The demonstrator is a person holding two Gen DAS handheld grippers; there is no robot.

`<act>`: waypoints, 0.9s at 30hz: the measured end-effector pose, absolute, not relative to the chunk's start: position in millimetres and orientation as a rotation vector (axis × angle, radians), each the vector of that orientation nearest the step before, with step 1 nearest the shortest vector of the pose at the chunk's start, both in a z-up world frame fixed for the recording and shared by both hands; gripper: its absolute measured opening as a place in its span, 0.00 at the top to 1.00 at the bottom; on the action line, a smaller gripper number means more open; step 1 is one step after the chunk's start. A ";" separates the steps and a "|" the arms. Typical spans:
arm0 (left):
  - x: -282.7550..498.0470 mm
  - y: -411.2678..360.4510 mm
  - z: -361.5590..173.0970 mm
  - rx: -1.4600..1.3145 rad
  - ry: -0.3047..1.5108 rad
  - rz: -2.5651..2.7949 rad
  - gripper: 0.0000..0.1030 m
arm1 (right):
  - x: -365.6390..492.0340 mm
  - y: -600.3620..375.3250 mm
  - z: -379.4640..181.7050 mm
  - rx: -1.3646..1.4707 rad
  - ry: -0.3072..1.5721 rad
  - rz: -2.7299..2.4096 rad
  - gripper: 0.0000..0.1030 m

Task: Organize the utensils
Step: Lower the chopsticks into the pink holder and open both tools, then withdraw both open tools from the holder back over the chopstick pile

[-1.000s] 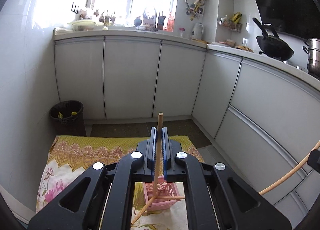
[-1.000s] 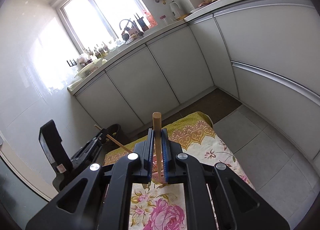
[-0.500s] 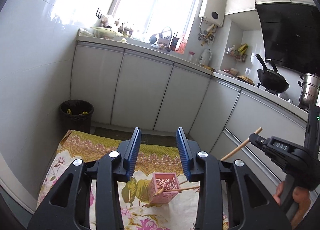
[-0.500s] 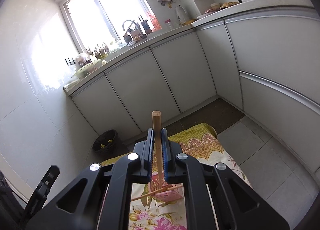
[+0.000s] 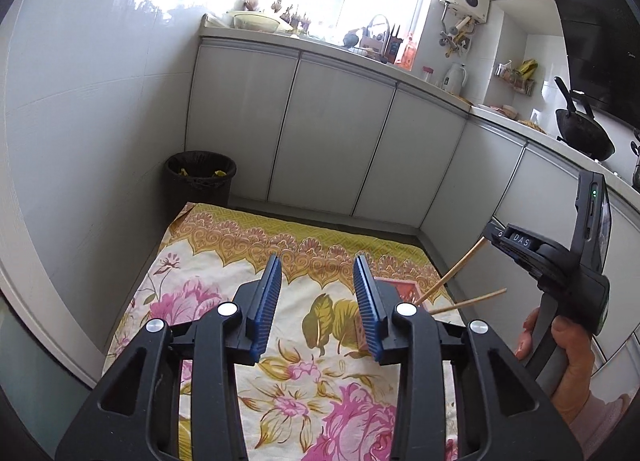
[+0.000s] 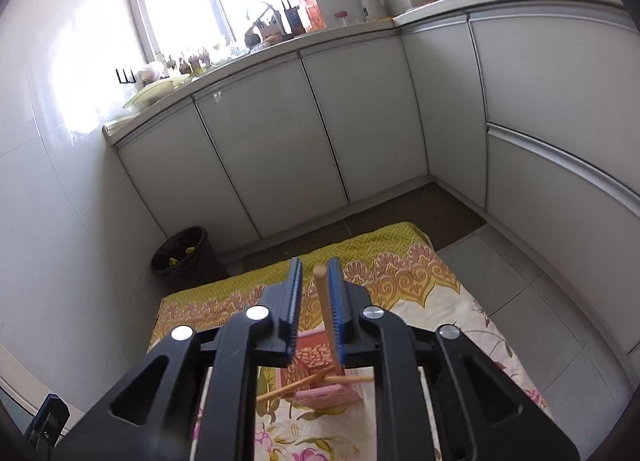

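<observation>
A pink basket (image 6: 320, 377) holding two wooden chopsticks (image 6: 294, 385) sits near the right edge of a floral cloth (image 5: 208, 301). Above it, the right tool (image 6: 314, 301) has parted, a third chopstick (image 6: 322, 297) leaning on its right finger. The left tool (image 5: 316, 301) gapes empty over bare cloth.

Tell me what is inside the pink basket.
Wooden chopsticks lean out of the pink basket; another stands between the open right tongs. The basket's bottom is hidden.
</observation>
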State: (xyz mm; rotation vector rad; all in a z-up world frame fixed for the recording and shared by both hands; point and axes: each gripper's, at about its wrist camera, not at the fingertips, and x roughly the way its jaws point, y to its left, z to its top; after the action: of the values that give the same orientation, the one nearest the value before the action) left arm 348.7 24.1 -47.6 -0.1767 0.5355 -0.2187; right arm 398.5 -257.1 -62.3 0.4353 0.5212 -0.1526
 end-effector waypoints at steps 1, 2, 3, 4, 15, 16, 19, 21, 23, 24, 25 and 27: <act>347.2 25.2 -48.1 -0.175 0.538 -0.218 0.64 | 395.9 -256.9 -64.0 0.443 0.519 -0.147 0.47; 345.3 26.1 -47.7 -0.175 0.538 -0.218 0.62 | 390.5 -256.5 -63.0 0.448 0.503 -0.146 0.33; 342.5 26.5 -46.7 -0.176 0.537 -0.216 0.61 | 385.2 -256.1 -59.3 0.449 0.485 -0.148 0.28; 340.4 26.0 -45.2 -0.178 0.535 -0.215 0.57 | 378.9 -256.7 -54.3 0.450 0.474 -0.146 0.26; 305.5 2.4 -32.4 -0.134 0.551 -0.232 0.07 | 267.3 -292.8 -14.2 0.535 0.448 -0.205 0.06; 302.9 -3.0 -31.4 -0.121 0.561 -0.241 0.07 | 253.2 -298.5 -15.7 0.559 0.459 -0.215 0.06; 291.2 -20.8 -29.6 -0.079 0.583 -0.277 0.07 | 206.6 -318.8 -27.7 0.659 0.507 -0.255 0.06; 282.7 -34.1 -30.1 -0.045 0.601 -0.302 0.07 | 177.5 -329.3 -38.1 0.725 0.545 -0.278 0.06; 274.4 -46.5 -31.4 -0.012 0.620 -0.324 0.07 | 151.4 -339.1 -48.1 0.768 0.586 -0.309 0.06; 270.2 -53.1 -32.1 0.005 0.630 -0.334 0.07 | 139.9 -341.3 -53.4 0.779 0.607 -0.321 0.06; 265.5 -58.8 -33.0 0.021 0.637 -0.344 0.07 | 128.8 -343.9 -57.9 0.784 0.628 -0.337 0.06; 256.4 -68.9 -34.9 0.050 0.646 -0.354 0.07 | 108.3 -346.3 -67.3 0.783 0.674 -0.371 0.06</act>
State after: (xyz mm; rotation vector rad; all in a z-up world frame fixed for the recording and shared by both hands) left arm 256.4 -68.9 -34.9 0.0503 0.6460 -0.3542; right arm 108.3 -346.3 -67.3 0.7833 0.6736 -0.3708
